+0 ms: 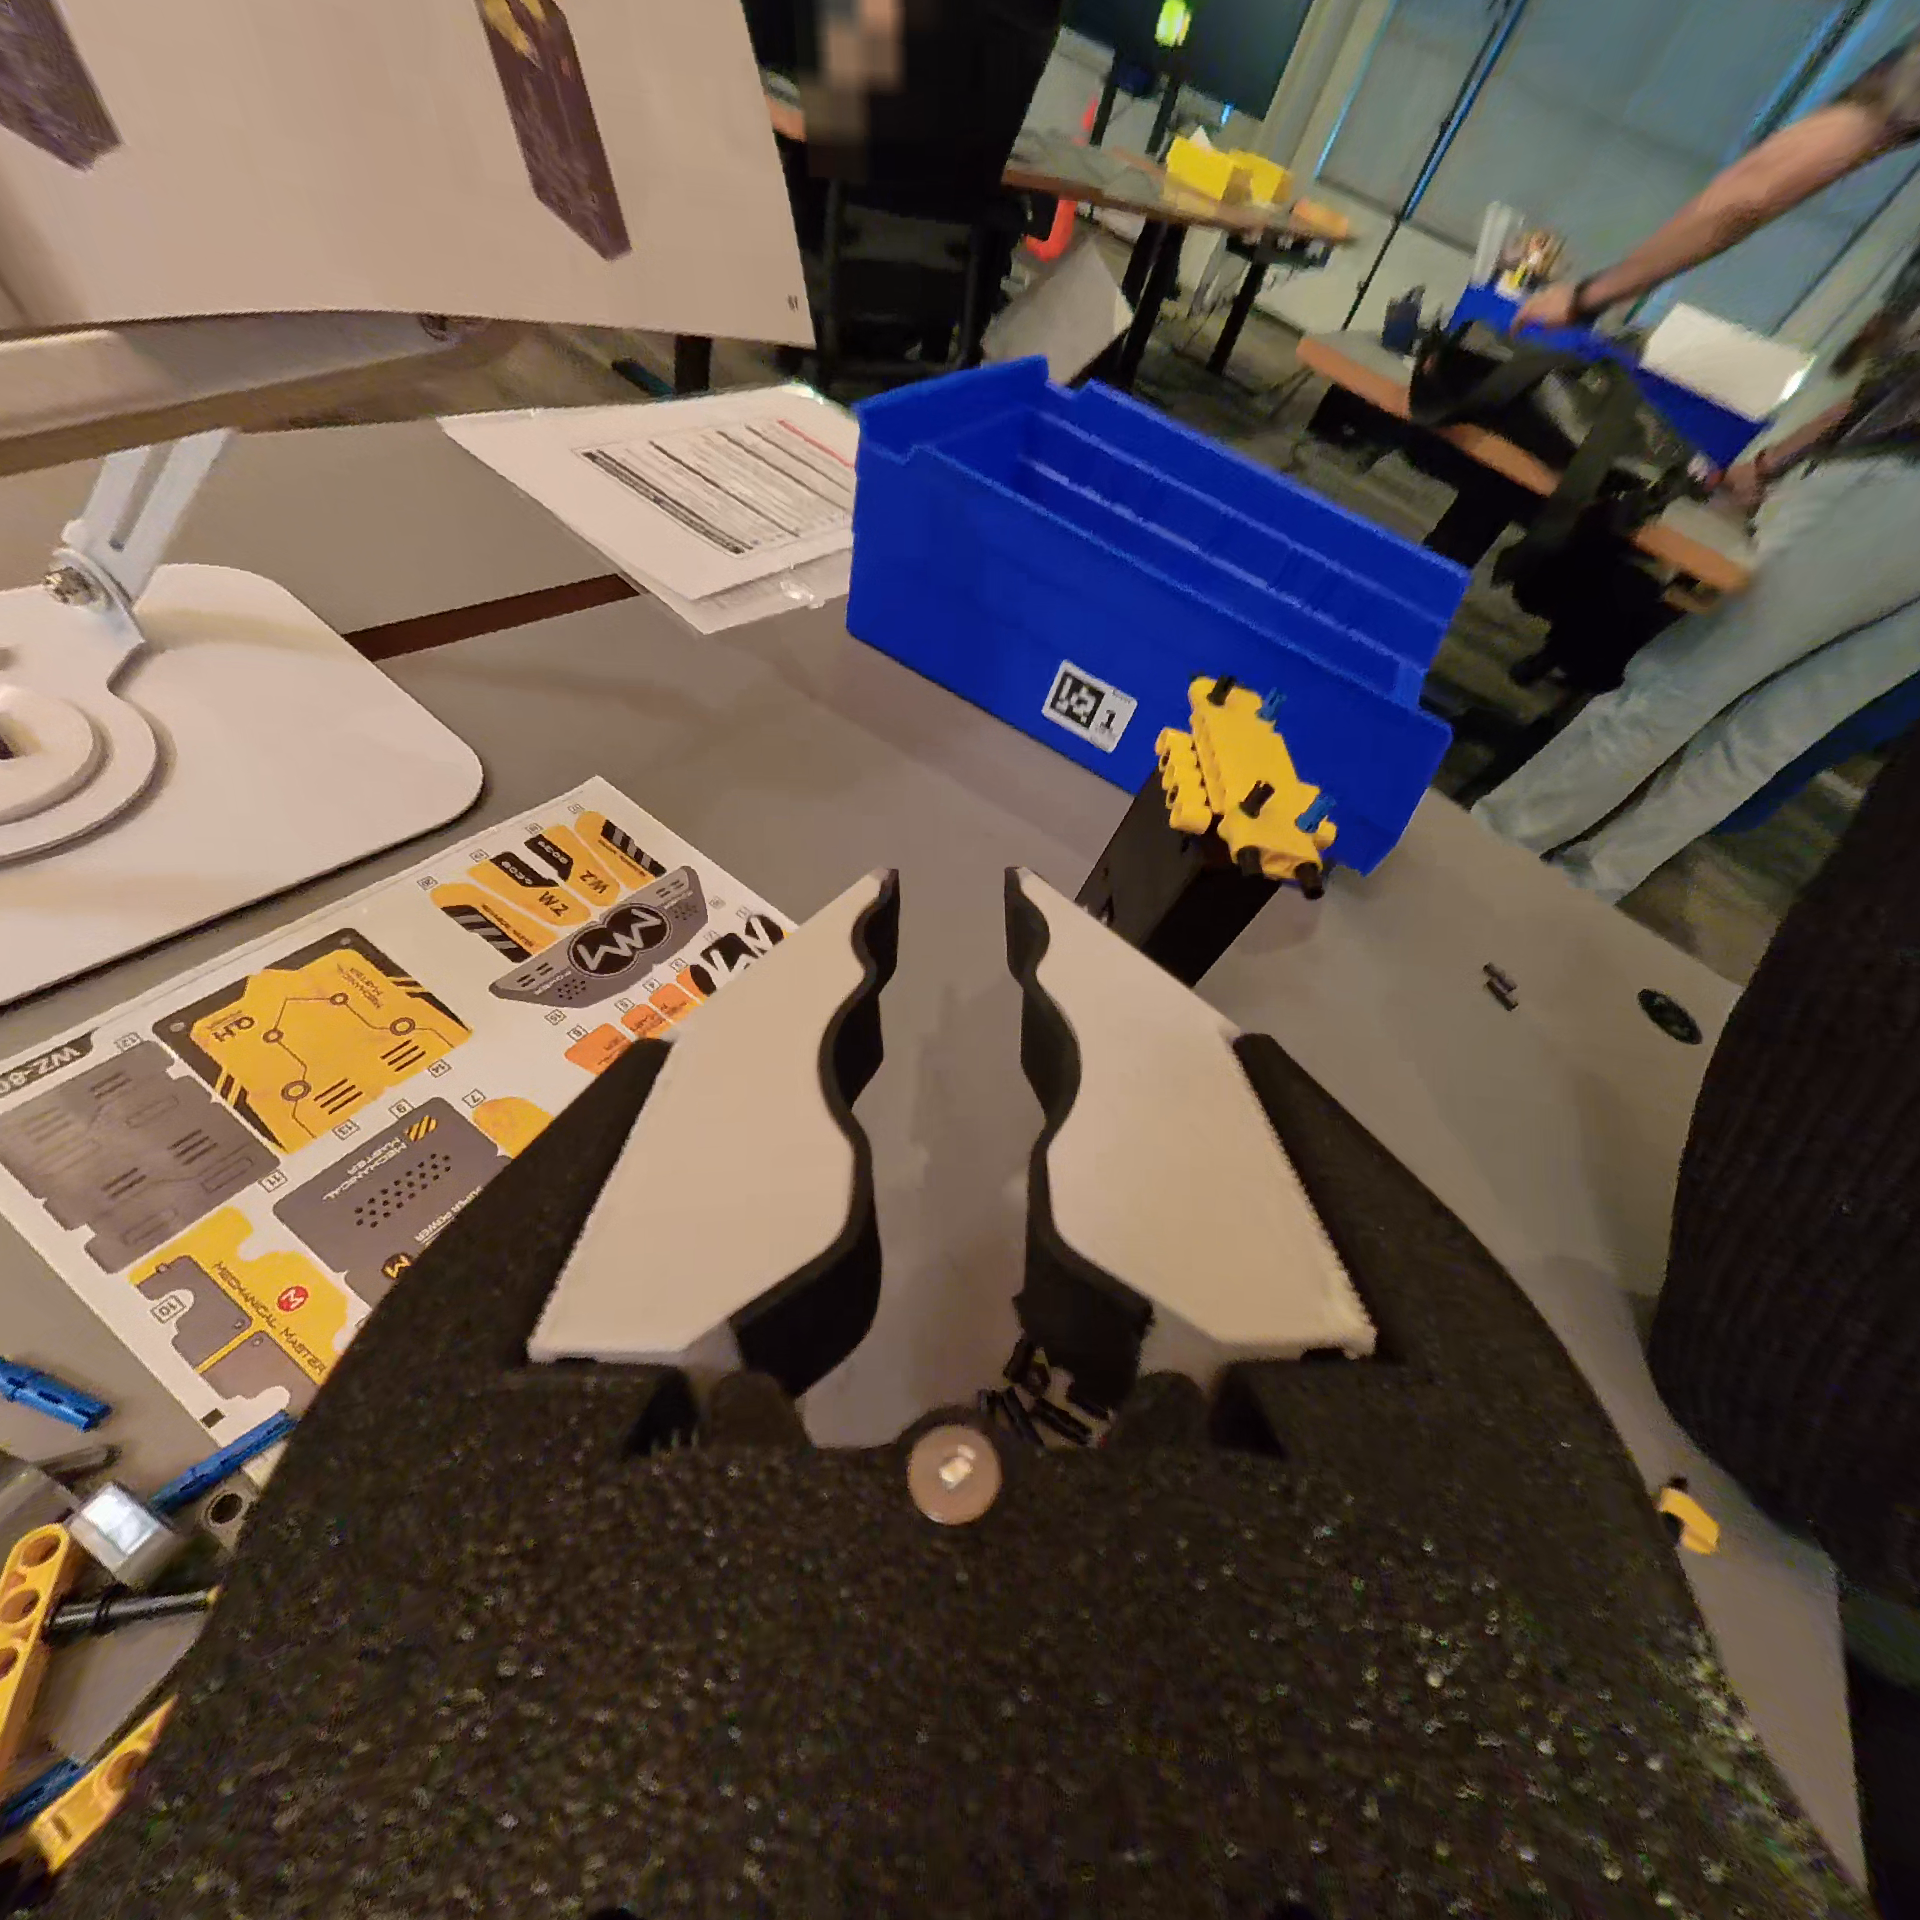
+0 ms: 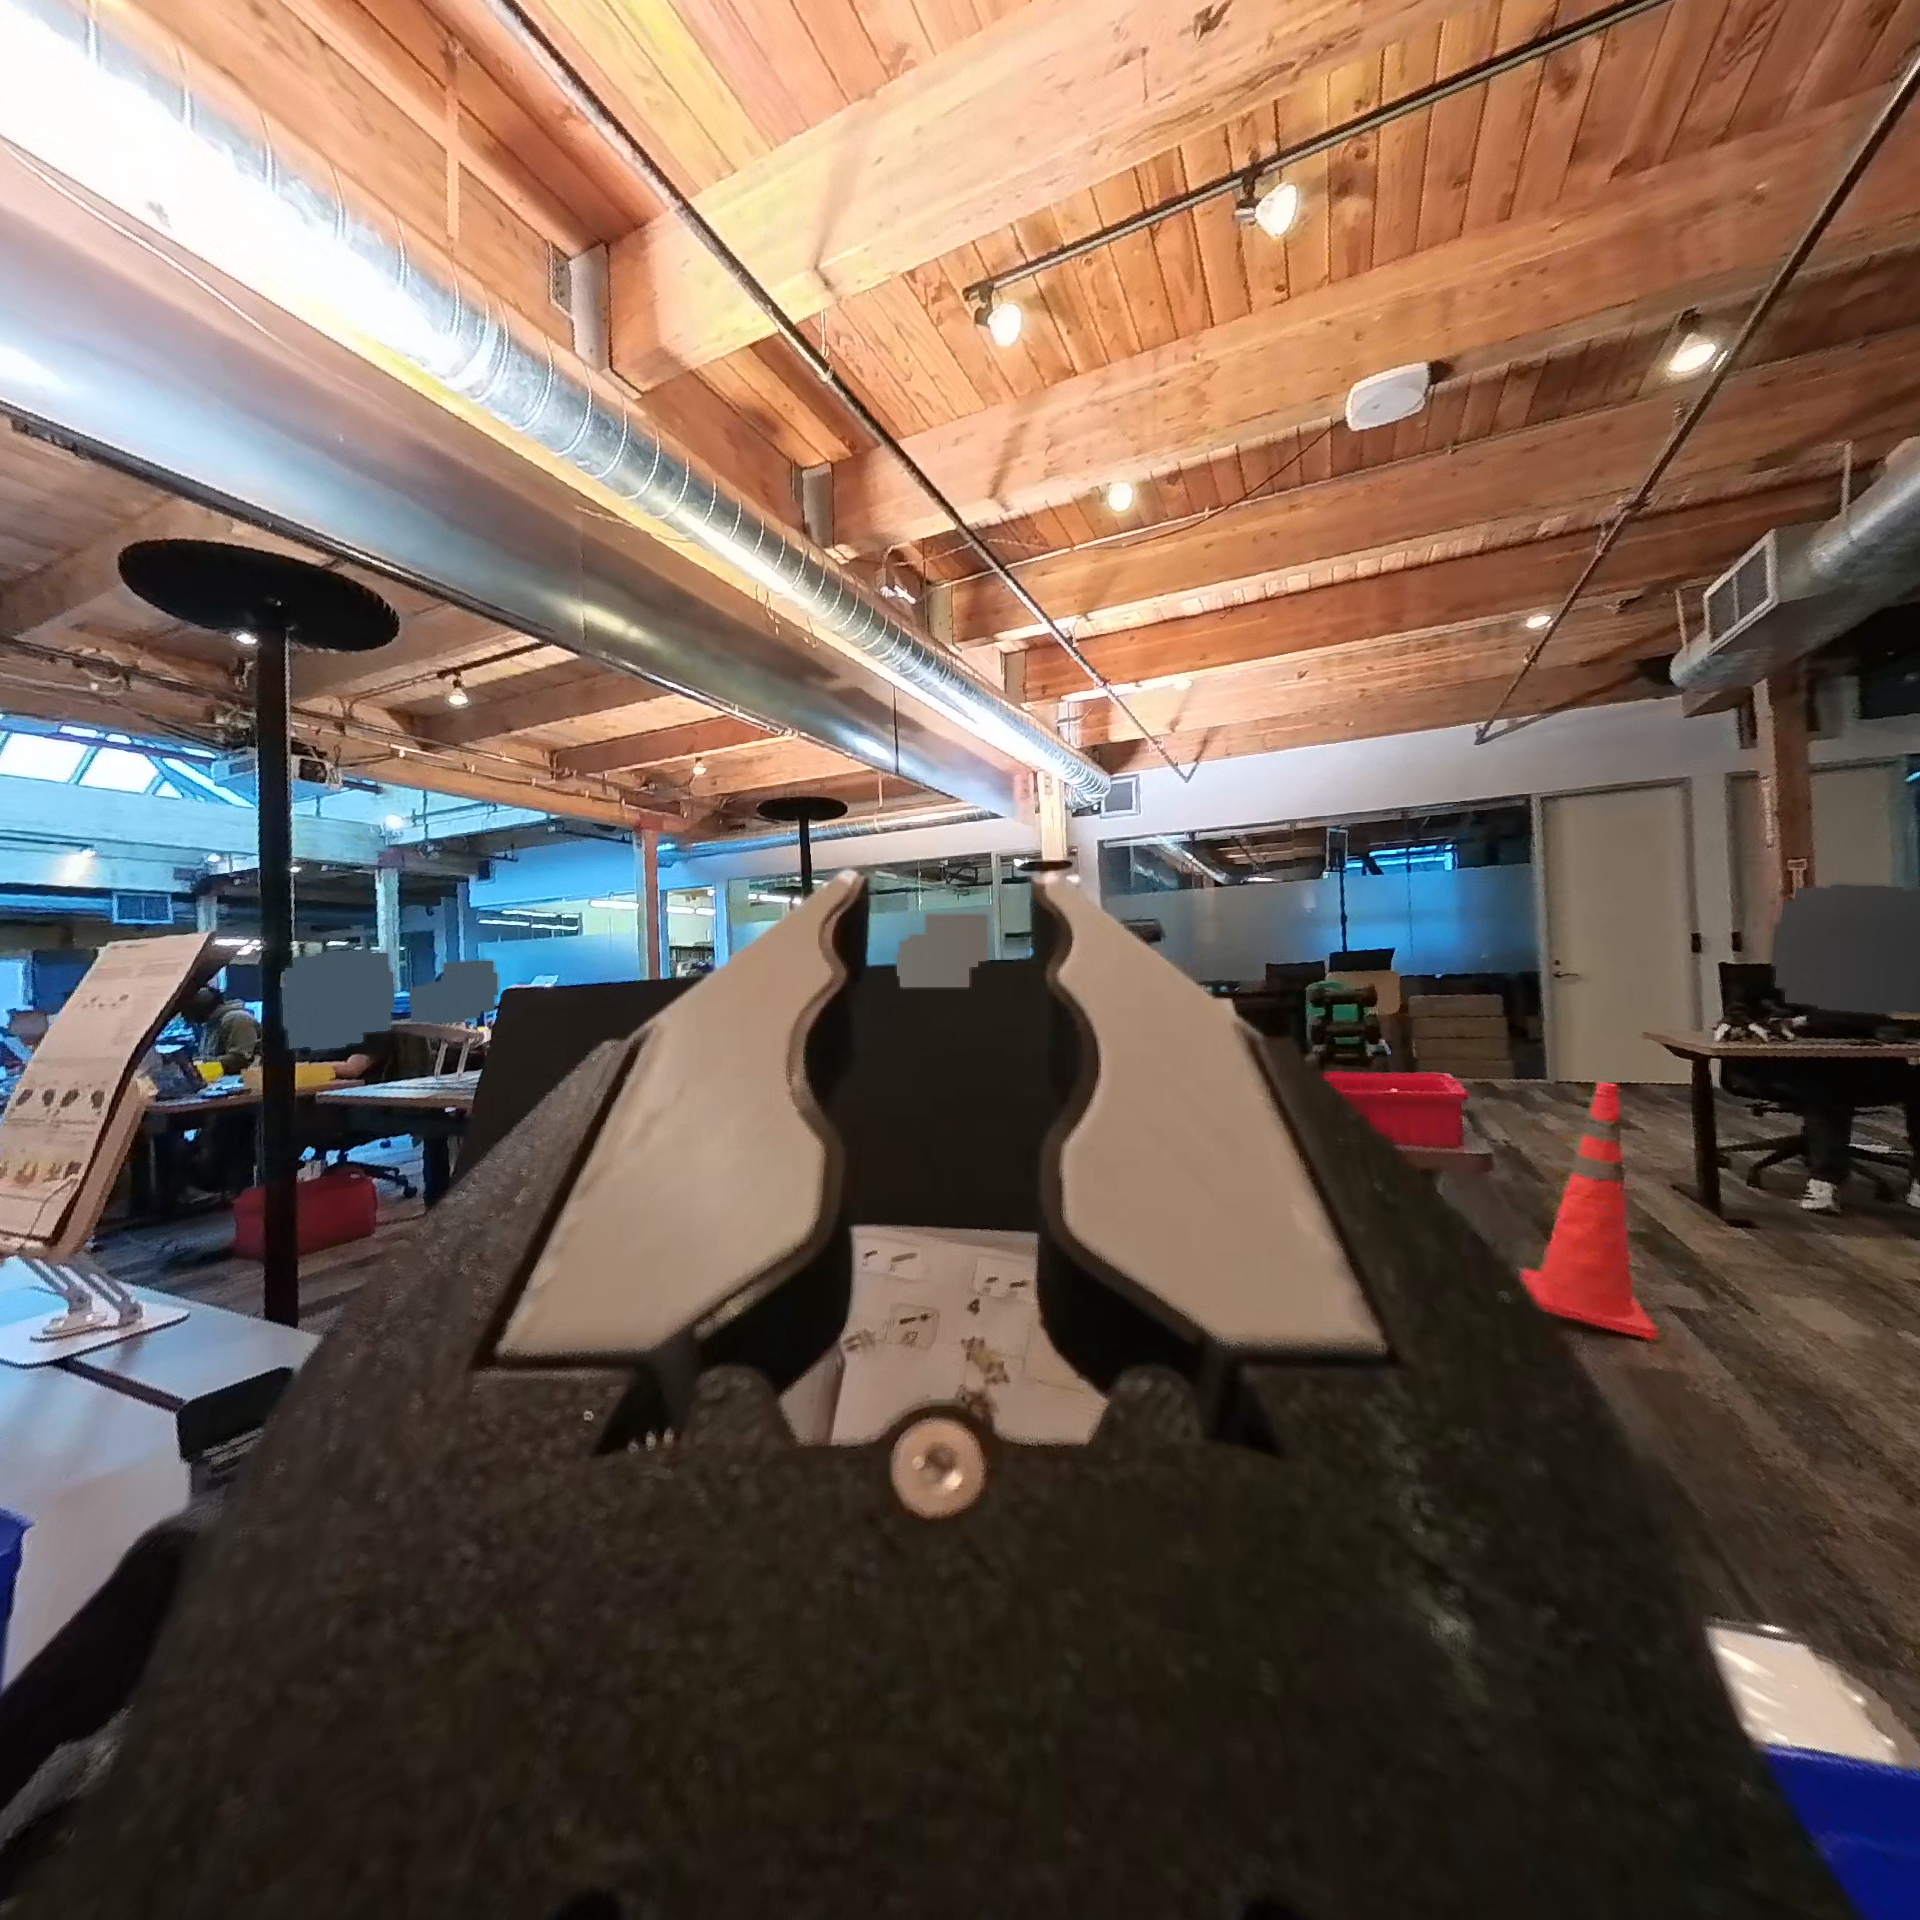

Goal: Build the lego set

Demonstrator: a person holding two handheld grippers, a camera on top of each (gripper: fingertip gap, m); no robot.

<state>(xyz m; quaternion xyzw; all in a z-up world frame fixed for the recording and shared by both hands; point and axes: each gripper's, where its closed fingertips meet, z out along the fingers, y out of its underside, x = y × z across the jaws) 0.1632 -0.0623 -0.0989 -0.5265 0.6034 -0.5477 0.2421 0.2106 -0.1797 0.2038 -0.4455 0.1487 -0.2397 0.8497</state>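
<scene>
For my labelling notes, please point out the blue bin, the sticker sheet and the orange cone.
blue bin (image 1: pixel 997 582): left wrist view, front wall.
sticker sheet (image 1: pixel 312 1039): left wrist view, yellow sticker near middle.
orange cone (image 2: pixel 1590 1236): right wrist view, lower body.

Writing on five printed things, words left unquoted

A sticker sheet (image 1: pixel 343 1091) on the table bears yellow, grey and black decals with lettering and small numbers. The blue bin (image 1: pixel 1039 582) carries a white tag (image 1: pixel 1088 707) with a square code and a digit. A paper (image 1: pixel 717 488) behind has fine print, too blurred to read. A booklet (image 2: pixel 94 1081) on a stand and a page (image 2: pixel 935 1340) behind the right gripper (image 2: pixel 951 883) show what seem to be numbered drawings.
</scene>
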